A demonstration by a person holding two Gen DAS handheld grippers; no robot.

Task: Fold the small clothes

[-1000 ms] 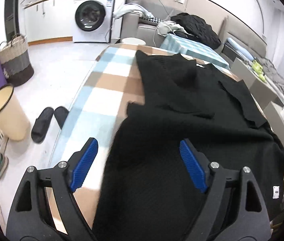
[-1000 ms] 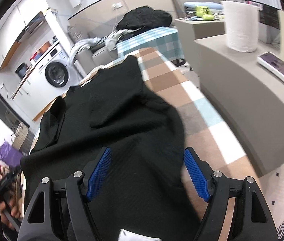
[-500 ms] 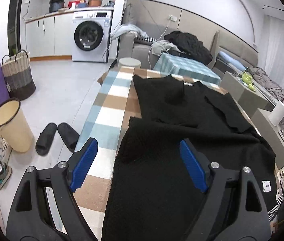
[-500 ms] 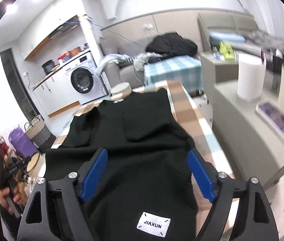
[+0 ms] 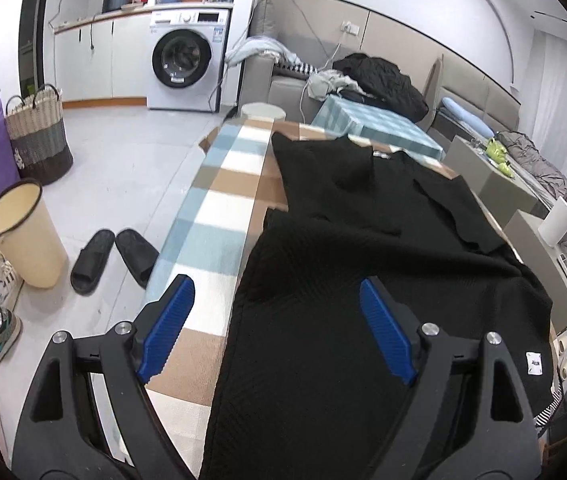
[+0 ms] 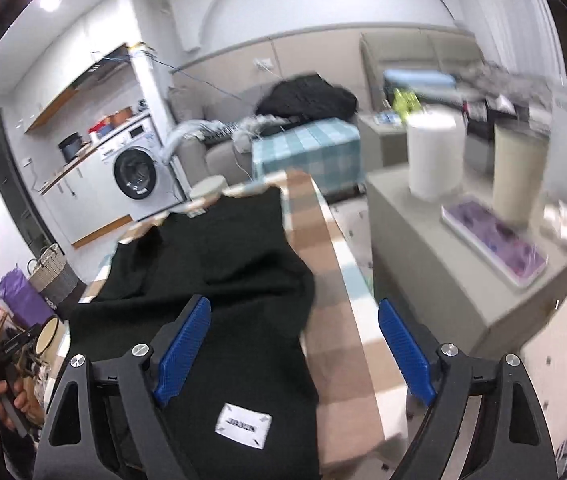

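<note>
Left wrist view: the left gripper (image 5: 271,324) is held released above the near end of the table (image 5: 219,208), its blue pads wide apart with nothing pressed between them. A black knit garment (image 5: 363,280) is spread along the table's checked cloth, reaching from the far end to the near edge, with the cloth left bare along the left edge. A folded layer is seen lying over its far half. A white label (image 5: 534,363) is shown near the garment's right near corner.

From the right wrist view, which is blurred, the right gripper (image 6: 293,352) is seen with its jaws opening and nothing gripped; the garment's right edge lies below the gap. The label (image 6: 244,425) appears to carry lettering, though it cannot be read.
</note>
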